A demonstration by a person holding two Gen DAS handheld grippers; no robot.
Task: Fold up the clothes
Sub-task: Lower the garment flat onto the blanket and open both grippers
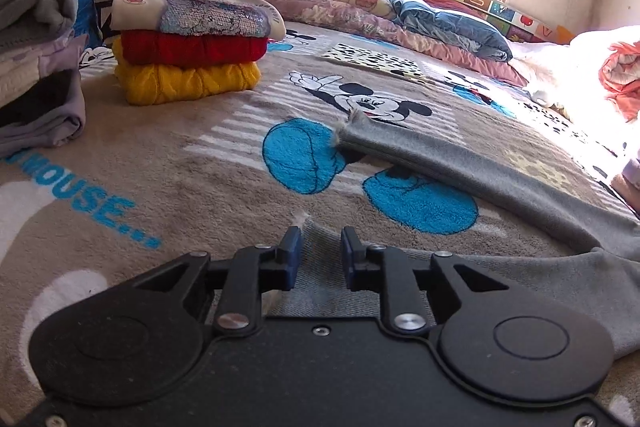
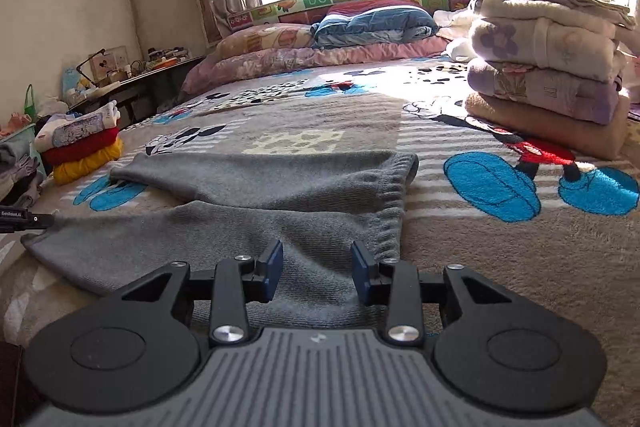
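trousers [image 2: 256, 187] on bed [image 2: 500, 267] — folded stack [image 2: 80, 143] left

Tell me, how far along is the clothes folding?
Done: a folded stack of white, red and yellow knitwear sits on the bed, and another folded pile stands on the far side. In hand: grey trousers lie spread flat; the left gripper and right gripper are open over them. Left: folding the trousers.
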